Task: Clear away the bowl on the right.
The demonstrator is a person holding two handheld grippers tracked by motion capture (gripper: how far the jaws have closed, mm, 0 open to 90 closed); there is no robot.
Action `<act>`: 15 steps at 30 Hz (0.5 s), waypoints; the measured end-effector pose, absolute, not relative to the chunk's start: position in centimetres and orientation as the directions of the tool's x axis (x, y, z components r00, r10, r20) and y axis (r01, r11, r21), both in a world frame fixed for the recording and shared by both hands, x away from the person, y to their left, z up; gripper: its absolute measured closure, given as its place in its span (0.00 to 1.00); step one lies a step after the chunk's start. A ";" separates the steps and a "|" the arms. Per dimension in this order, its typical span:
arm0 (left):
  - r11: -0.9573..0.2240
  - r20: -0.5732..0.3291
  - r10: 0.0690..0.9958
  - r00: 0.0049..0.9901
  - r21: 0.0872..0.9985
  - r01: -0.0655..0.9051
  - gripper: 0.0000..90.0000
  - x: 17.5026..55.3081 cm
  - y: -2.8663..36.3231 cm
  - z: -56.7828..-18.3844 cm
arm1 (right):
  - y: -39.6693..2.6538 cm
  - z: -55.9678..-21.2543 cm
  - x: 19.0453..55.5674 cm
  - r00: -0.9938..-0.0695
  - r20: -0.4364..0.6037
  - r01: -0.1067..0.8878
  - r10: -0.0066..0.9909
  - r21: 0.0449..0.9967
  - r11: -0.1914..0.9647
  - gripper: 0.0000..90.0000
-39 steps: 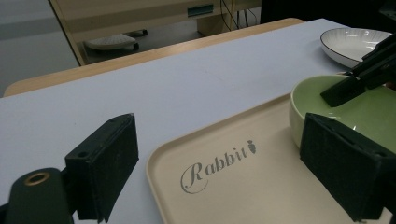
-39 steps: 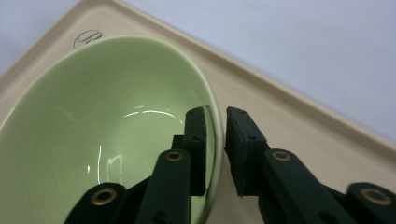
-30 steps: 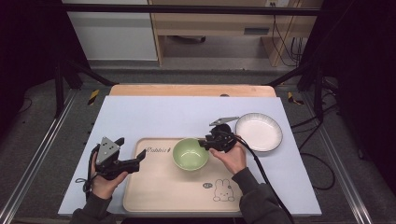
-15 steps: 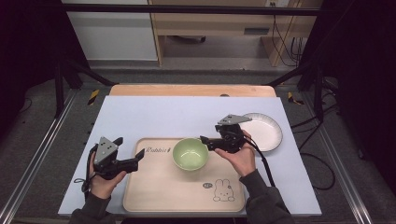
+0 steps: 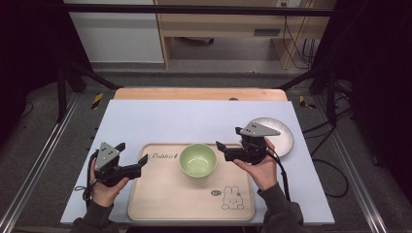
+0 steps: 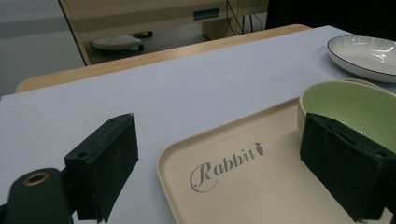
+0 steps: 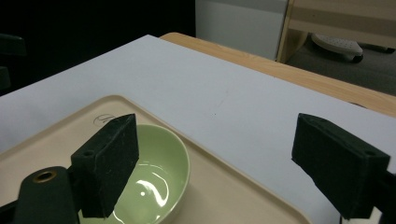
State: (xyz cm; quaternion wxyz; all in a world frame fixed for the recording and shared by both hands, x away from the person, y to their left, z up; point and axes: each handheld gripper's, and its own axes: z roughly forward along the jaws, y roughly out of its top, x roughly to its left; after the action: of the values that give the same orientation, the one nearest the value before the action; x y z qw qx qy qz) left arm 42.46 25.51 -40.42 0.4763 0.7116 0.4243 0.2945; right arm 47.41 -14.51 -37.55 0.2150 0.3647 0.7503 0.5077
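On your white tabletop (image 5: 160, 121), back the right gripper (image 5: 219, 146) (jaws just opened, empty) clear of the pale green ceramic bowl (image 5: 197, 159).

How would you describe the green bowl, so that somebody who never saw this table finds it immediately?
Look first at the table with the pale blue cover, then at the beige tray near its front edge, printed with "Rabbit". The green bowl stands in the tray's far part, empty and upright. It is deep and light green, unlike the flat white plate, which lies off the tray to the right.
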 end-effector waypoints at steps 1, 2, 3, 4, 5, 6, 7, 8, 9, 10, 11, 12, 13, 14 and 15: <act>-0.187 0.015 0.885 0.466 0.927 0.324 0.12 42.5 25.5 -40.4 | -14.9 -37.6 47.3 -0.641 0.051 0.330 0.766 0.919 0.215 0.17; -0.187 0.016 0.885 0.465 0.927 0.324 0.12 42.5 25.5 -40.5 | -15.3 -37.6 47.1 -0.633 0.054 0.331 0.773 0.921 0.206 0.16; -0.186 0.016 0.886 0.464 0.928 0.324 0.12 42.5 25.6 -40.5 | -15.6 -37.7 46.9 -0.627 0.048 0.322 0.778 0.925 0.203 0.16; -0.185 0.017 0.887 0.462 0.928 0.323 0.12 42.4 25.6 -40.5 | -15.9 -37.7 46.7 -0.620 0.044 0.316 0.784 0.928 0.198 0.16; -0.185 0.017 0.888 0.460 0.928 0.323 0.12 42.4 25.7 -40.5 | -16.3 -37.8 46.5 -0.615 0.045 0.314 0.787 0.930 0.193 0.15; -0.185 0.017 0.888 0.459 0.928 0.323 0.12 42.4 25.7 -40.5 | -16.6 -37.9 46.3 -0.609 0.043 0.313 0.792 0.931 0.190 0.15; -0.184 0.016 0.889 0.458 0.928 0.325 0.12 42.4 25.8 -40.5 | -16.9 -38.0 46.2 -0.606 0.041 0.313 0.795 0.931 0.191 0.14; -0.182 0.014 0.890 0.456 0.928 0.327 0.12 42.4 25.8 -40.6 | -17.1 -38.2 46.0 -0.599 0.039 0.310 0.800 0.932 0.187 0.14; -0.180 0.011 0.890 0.456 0.927 0.329 0.12 42.5 25.9 -40.7 | -17.4 -38.4 45.7 -0.594 0.032 0.309 0.804 0.932 0.191 0.14; -0.180 0.010 0.890 0.455 0.926 0.332 0.12 42.5 25.9 -40.7 | -17.7 -38.6 45.5 -0.588 0.030 0.311 0.809 0.931 0.192 0.14; -0.180 0.009 0.890 0.455 0.925 0.335 0.13 42.5 25.9 -40.8 | -17.9 -38.8 45.4 -0.583 0.026 0.313 0.812 0.929 0.195 0.14; -0.182 0.010 0.891 0.454 0.924 0.336 0.13 42.5 26.0 -40.9 | -18.2 -39.1 45.2 -0.580 0.024 0.316 0.815 0.928 0.198 0.14; -0.183 0.011 0.891 0.454 0.924 0.337 0.13 42.5 26.0 -41.0 | -18.4 -39.3 45.0 -0.572 0.024 0.319 0.820 0.928 0.195 0.14; -0.186 0.012 0.891 0.454 0.922 0.339 0.13 42.5 26.0 -41.1 | -18.7 -39.5 44.9 -0.568 0.023 0.322 0.822 0.926 0.197 0.14; -0.187 0.014 0.891 0.453 0.922 0.339 0.13 42.5 26.0 -41.2 | -18.9 -39.7 44.7 -0.565 0.022 0.323 0.825 0.926 0.196 0.14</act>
State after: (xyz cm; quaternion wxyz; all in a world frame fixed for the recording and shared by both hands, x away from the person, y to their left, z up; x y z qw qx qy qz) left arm 42.50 26.03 -41.21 0.4688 0.7118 0.4323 0.2944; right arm 44.72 -18.95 -39.70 0.2523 0.3924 0.7311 0.4978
